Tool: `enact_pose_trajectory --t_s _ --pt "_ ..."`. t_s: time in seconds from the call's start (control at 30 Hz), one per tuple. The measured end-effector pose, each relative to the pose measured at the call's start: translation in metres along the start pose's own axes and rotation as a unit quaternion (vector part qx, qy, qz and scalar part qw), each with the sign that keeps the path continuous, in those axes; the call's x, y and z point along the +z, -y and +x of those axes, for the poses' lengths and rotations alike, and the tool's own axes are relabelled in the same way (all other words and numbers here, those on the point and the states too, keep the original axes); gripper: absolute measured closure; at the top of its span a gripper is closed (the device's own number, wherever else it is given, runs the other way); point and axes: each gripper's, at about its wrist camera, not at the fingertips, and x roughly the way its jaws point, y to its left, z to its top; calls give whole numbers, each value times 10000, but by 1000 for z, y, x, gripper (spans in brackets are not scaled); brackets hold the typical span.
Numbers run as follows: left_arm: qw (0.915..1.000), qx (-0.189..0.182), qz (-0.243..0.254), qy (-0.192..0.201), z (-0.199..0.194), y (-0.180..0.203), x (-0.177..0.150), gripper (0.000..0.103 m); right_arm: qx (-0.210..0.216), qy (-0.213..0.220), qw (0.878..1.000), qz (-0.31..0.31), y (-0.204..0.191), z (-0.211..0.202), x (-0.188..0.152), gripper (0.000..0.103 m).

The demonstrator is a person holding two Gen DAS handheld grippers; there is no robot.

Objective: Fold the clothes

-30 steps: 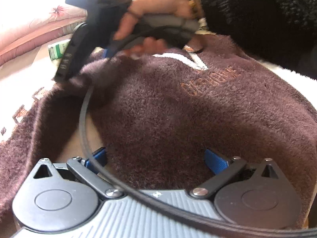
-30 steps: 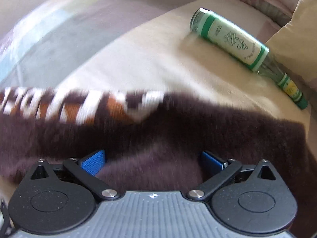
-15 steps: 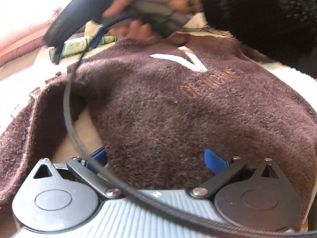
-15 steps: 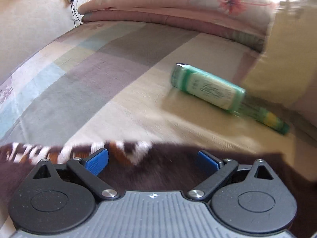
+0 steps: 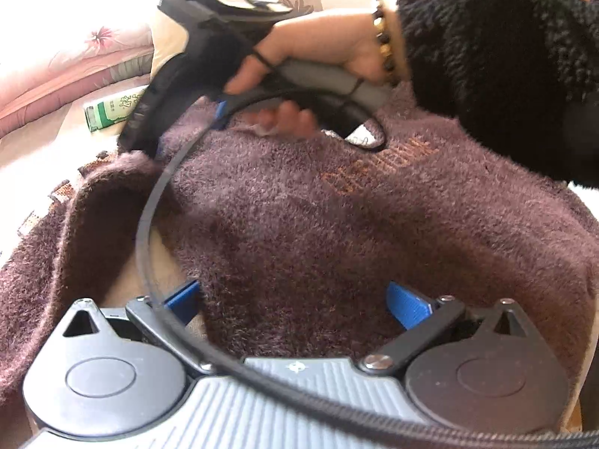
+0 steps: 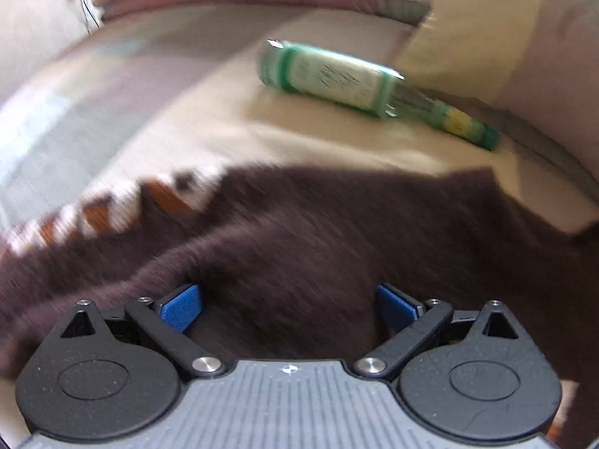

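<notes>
Left gripper (image 5: 295,305) perhaps astride sweater (image 5: 299,224)

A green glass bottle (image 6: 337,78) with a pale label lies on its side on the bed (image 6: 157,86), near a beige pillow (image 6: 483,26); behind it sits what looks like a folded floral quilt (image 5: 75,71).

You are in a home bedroom: you work on a bed (image 6: 157,86) spread with a sheet of pale coloured blocks, a folded floral quilt (image 5: 67,71) is stacked at its far edge, a pillow (image 6: 483,26) lies beside it, and a green glass bottle (image 6: 337,76) lies on the sheet.
</notes>
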Motion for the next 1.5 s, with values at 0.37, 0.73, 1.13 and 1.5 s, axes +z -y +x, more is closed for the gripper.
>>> enact_pose_trajectory --t_s 0.37,0.73,1.13,1.5 --pt "9989 -203 98 400 -19 7 8 1 -135 439 9971 606 64 -103 -51 0" --pt "9966 -399 705 -177 7 49 -1 1 -847 270 9887 1209 117 -121 -174 0" --pt "9998 -88 196 -45 -6 15 0 1 -1042 756 9866 1005 87 -110 -130 0" --pt "9995 -158 227 -182 2 8 -3 1 -1464 655 9742 1591 117 -49 -74 0"
